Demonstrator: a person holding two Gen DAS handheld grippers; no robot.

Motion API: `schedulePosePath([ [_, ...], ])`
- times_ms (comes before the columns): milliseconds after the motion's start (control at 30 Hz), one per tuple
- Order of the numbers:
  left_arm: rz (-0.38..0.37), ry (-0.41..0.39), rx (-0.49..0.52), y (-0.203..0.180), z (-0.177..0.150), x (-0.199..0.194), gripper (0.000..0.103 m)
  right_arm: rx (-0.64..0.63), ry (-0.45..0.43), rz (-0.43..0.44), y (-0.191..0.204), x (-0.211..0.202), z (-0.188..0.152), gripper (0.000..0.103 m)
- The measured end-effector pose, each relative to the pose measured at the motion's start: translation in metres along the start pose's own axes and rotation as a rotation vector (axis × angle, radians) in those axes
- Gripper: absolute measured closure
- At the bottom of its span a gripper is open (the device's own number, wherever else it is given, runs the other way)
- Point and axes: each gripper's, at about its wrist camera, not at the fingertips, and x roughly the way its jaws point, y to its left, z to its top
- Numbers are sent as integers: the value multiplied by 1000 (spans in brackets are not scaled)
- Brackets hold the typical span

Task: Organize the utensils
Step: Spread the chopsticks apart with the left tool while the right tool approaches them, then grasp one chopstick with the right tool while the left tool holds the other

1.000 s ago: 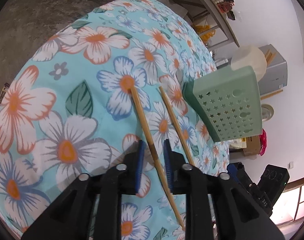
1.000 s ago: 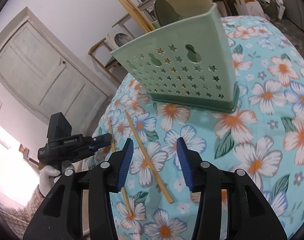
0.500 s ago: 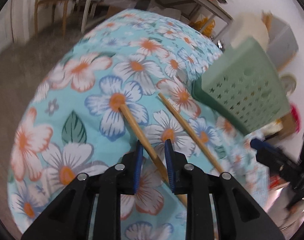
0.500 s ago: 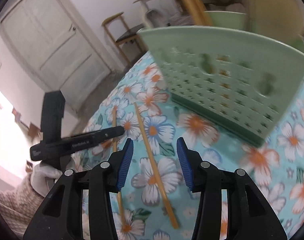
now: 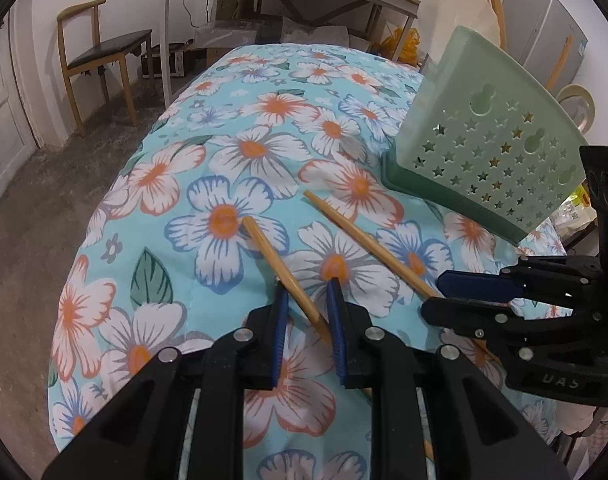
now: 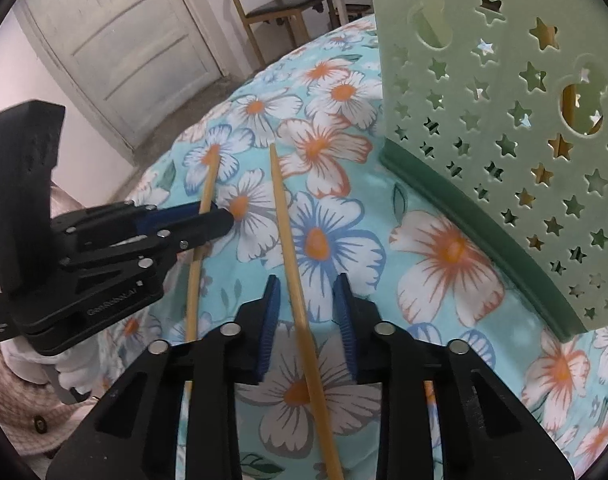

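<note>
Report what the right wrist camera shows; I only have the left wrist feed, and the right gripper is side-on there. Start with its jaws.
Observer: The right gripper is open. Its jaws straddle the chopstick nearer the holder with a gap on either side, and nothing is gripped.
Operator: Check the left gripper's height from that side.
Observer: The left gripper has its tips low, close to the tablecloth, and they lie across the other chopstick.
Operator: Look into the holder.
Observer: Through the cutouts of the green holder, a wooden stick shows inside.
</note>
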Motion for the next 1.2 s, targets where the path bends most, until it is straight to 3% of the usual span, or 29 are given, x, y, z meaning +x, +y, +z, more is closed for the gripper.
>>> schedulePosePath([
  [100,6,0,3,-2,0,0,84,9,4,5,-3,2,-1,95],
  [633,34,-7,23,-8,-1,-2,84,59,42,-28,-23,-32,-35,97],
  [800,34,-7,22,-8,0,-2,84,44,29,-52,-20,-32,-24,88],
  [1100,13,-1,-2,-5,0,-1,84,3,15,-73,-13,-4,10,88],
  [1167,2,-5,-19,-2,0,-2,84,-3,11,-83,-12,3,15,90],
  [1200,-2,-8,-26,-1,0,-2,84,2,5,-85,-13,4,17,98],
])
